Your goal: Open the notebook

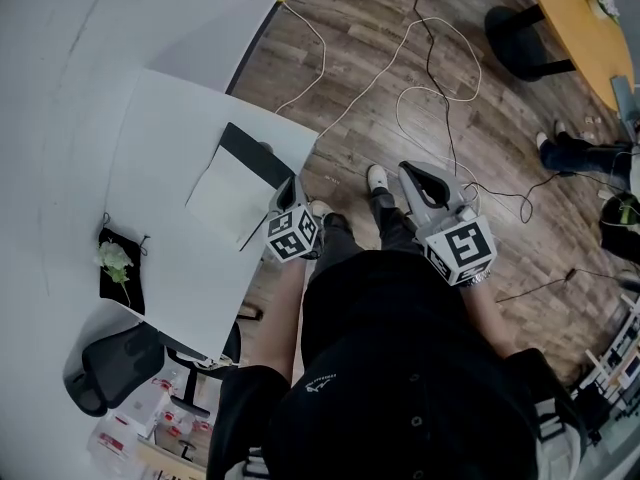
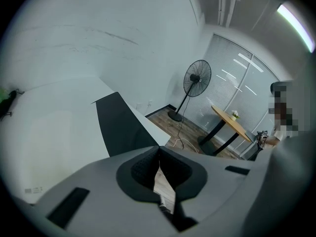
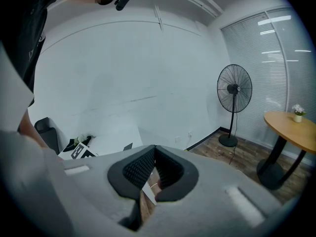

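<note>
We held the left claw [image 2: 159, 152] pinched shut on nothing, its ribbed black pads [image 2: 143, 168] meeting at the tips. The right claw [image 3: 154, 152] was closed and empty too, out over the wood floor [image 1: 400, 58], well apart from the counter [image 1: 170, 118]. The left claw was the nearer: its tips hung just beside the notebook's [image 1: 232, 193] right corner at the white counter's edge. The notebook lay flat, ahead and left of that claw, a matte black band [image 2: 121, 125] running from the claw away toward the wall [image 2: 123, 43], a smooth pale face filling the rest. Were the band the spine, we judged the edge to lift lay on the far left side.
</note>
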Demonstrator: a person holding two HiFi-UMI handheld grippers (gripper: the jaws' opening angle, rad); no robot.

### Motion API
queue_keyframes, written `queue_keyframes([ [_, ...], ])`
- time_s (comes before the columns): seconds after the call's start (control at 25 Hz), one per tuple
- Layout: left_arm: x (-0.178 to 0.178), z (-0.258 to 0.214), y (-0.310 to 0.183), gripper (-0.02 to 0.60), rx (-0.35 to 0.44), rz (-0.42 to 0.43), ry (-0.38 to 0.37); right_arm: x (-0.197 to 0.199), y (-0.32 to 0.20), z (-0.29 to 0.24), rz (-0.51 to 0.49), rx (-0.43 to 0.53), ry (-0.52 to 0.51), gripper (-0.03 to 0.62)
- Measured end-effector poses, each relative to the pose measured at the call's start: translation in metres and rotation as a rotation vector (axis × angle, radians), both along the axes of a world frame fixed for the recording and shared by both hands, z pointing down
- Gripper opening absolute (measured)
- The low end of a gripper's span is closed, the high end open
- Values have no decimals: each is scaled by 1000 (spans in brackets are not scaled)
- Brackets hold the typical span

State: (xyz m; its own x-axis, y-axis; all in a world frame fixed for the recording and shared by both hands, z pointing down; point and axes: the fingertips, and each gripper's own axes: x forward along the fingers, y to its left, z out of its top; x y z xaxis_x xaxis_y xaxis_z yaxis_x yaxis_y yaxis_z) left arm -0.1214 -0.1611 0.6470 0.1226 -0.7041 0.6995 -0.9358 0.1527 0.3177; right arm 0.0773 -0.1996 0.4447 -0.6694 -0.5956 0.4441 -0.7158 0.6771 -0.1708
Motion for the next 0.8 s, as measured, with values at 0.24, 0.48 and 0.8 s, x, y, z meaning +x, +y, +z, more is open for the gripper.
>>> queue_keyframes([
  [0.24,4,11,-6,8,-26,27,-8,4,-3,2,17,-12,1,5],
  [0.48,6,19,-7,8,-42,26,-9,3,-2,5,14,-18,2,5],
  [0.8,6,34,-8,8,-69,18,5,5,1,11,19,-30,7,5],
])
